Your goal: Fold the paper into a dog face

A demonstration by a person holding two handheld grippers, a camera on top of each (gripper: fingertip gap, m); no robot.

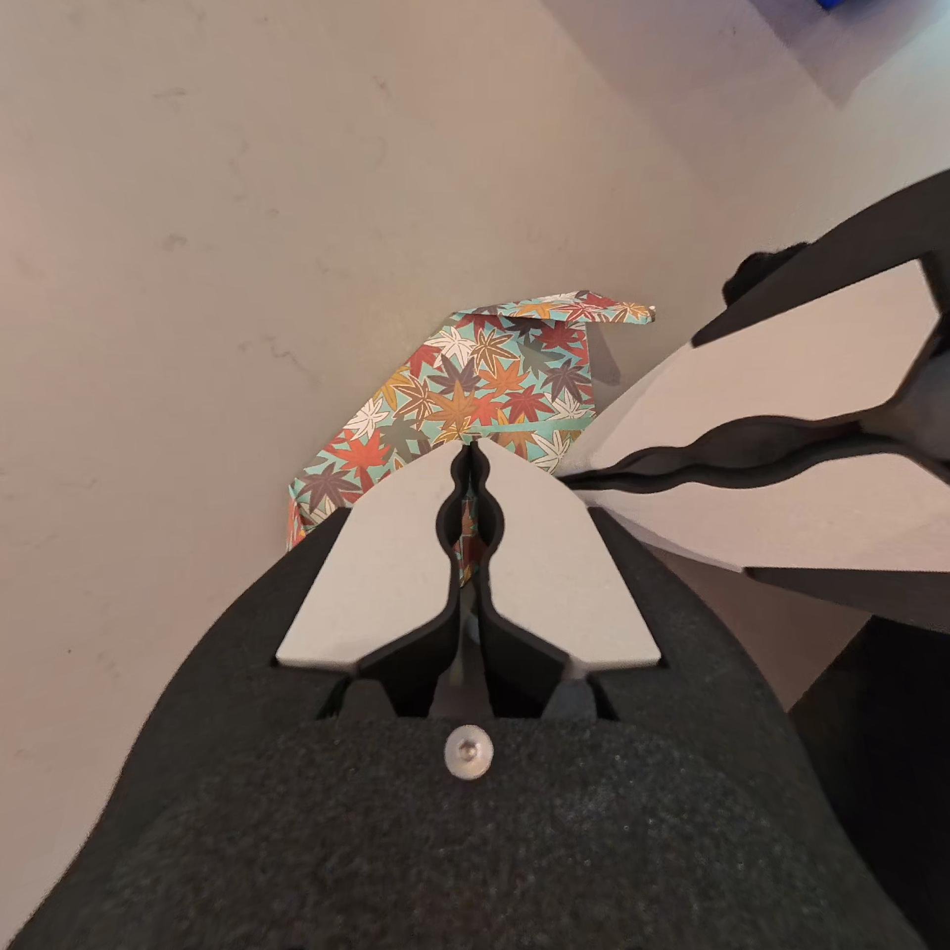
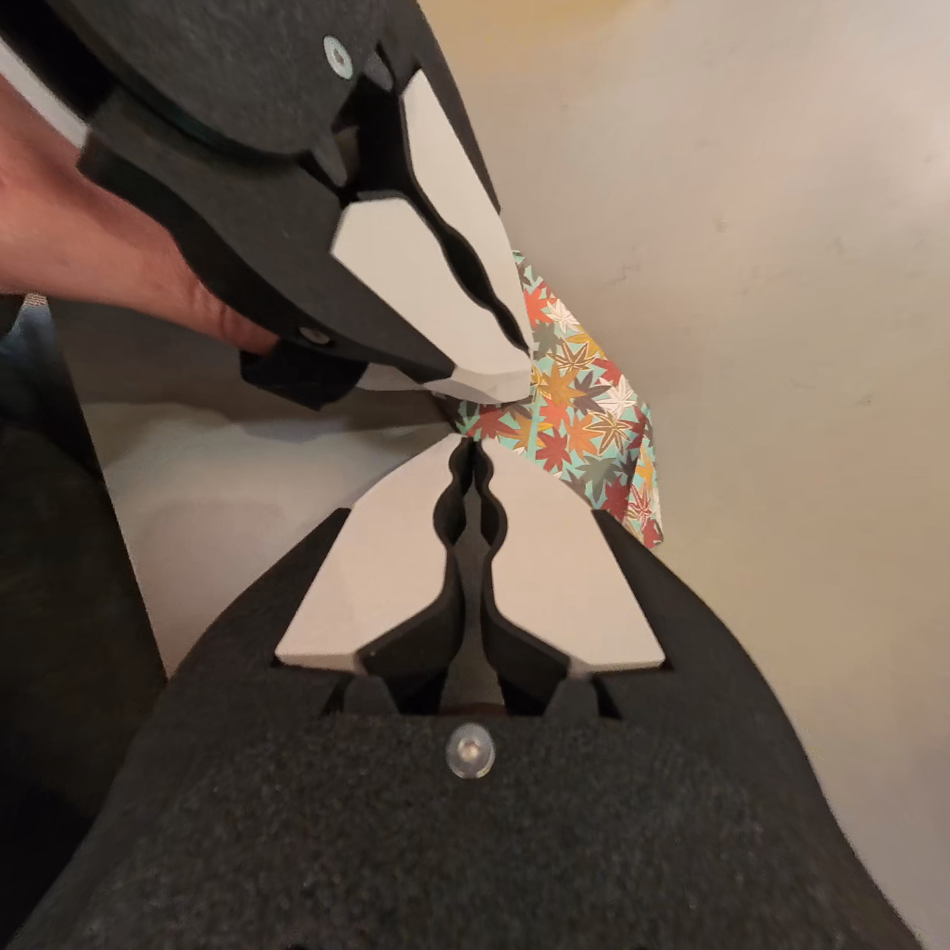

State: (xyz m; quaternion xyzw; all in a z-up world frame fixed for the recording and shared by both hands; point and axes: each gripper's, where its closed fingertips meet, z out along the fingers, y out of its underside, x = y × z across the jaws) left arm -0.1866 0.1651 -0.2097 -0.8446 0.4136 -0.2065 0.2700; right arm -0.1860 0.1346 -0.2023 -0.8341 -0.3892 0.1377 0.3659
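The paper (image 1: 462, 390) is a folded piece with a teal ground and a maple-leaf print. It lies on a pale table (image 1: 205, 205), and one flap (image 1: 591, 311) at its far end is lifted. My left gripper (image 1: 470, 448) is shut, with its tips down on the middle of the paper; the print shows through the gap between its fingers. My right gripper (image 1: 563, 478) comes in from the right, shut, with its tips touching the paper's near right edge. In the right wrist view the right gripper (image 2: 470, 444) sits at the paper's (image 2: 581, 421) near corner and the left gripper (image 2: 527, 360) presses on the paper from above.
A person's hand (image 2: 103, 231) holds the left gripper. The table's edge and a blue thing (image 1: 833, 2) show at the far right. A dark area (image 1: 874, 745) lies beyond the table's near edge. Left and right tips are no more than a few centimetres apart. The right tips stand about 25 cm off the blue thing (image 1: 833, 2).
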